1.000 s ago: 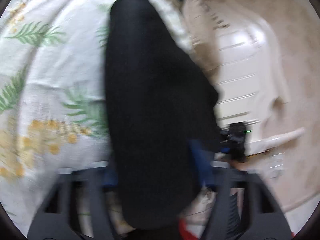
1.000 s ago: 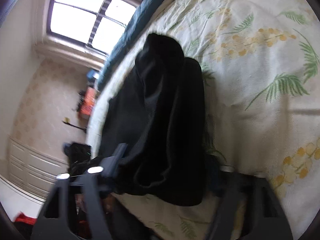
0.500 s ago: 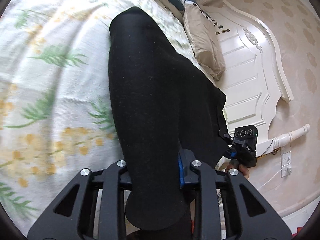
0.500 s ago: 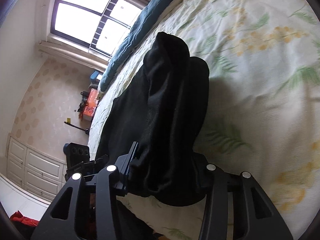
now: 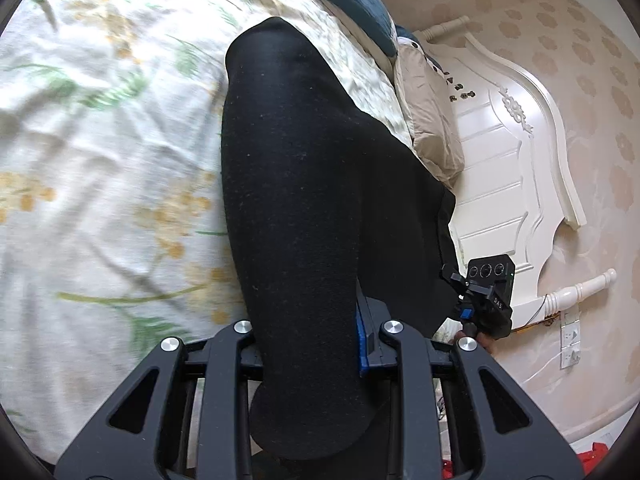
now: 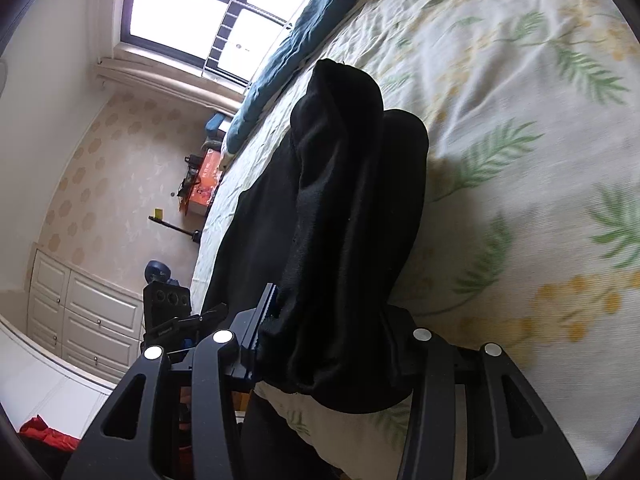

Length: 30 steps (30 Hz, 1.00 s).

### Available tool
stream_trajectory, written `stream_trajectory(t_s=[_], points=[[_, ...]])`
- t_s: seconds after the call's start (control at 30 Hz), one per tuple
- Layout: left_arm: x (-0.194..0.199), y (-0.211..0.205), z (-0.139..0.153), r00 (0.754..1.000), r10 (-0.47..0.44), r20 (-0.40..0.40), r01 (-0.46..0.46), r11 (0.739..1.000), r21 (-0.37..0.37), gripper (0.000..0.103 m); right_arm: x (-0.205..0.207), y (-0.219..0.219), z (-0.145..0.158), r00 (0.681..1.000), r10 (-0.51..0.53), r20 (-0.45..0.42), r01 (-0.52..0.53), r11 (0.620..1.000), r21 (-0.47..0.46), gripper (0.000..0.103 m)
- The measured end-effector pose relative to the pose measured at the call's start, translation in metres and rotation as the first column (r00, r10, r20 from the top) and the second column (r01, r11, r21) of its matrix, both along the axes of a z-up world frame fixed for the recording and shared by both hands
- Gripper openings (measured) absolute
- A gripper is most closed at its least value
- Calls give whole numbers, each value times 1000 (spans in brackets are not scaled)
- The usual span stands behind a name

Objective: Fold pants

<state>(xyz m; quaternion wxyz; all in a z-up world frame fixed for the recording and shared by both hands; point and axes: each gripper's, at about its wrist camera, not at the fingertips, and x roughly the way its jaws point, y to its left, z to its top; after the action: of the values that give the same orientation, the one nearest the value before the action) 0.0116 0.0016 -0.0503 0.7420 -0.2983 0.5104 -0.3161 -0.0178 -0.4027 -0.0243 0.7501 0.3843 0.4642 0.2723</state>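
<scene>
The pants (image 5: 304,208) are matt black cloth, slightly fuzzy with lint. The bed (image 5: 100,152) wears wrinkled printed cotton. Each tool (image 5: 312,344) looks matt black plastic; the headboard (image 5: 520,168) is glossy painted wood.

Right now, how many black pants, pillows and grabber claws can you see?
Black pants: 1
Beige pillow: 1
Grabber claws: 2, the left gripper and the right gripper, both pinching the pants
Total: 4

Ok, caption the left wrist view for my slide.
Left gripper clamps a fold of black pants over a floral bedspread, white headboard at right.
</scene>
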Motion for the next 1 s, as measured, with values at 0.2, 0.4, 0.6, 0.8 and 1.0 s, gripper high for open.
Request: stream_trajectory(t_s=[0.2,0.4,0.6,0.8,1.0], points=[[-1,6,-2,1000,8,3,-8,1000,-3,26,-5,3,-3,1000,3,-4,-3,1000,10,45],[-1,7,-3,1000,8,4,-8,1000,-7,26,-5,5,1,1000,-4,-10,4,1000,9,45],[-1,15,-2,1000,12,12,-12,1000,1,26,-2,14,2,1000,6,-11,-6,1000,15,45],[-2,26,-2,1000,20,14,-20,1000,6,26,-1,21,0,1000,19,-8,-19,999,27,45],[-2,33,-4,1000,25,13,-25,1000,3,26,1,27,0,1000,24,-2,-24,999,35,45]])
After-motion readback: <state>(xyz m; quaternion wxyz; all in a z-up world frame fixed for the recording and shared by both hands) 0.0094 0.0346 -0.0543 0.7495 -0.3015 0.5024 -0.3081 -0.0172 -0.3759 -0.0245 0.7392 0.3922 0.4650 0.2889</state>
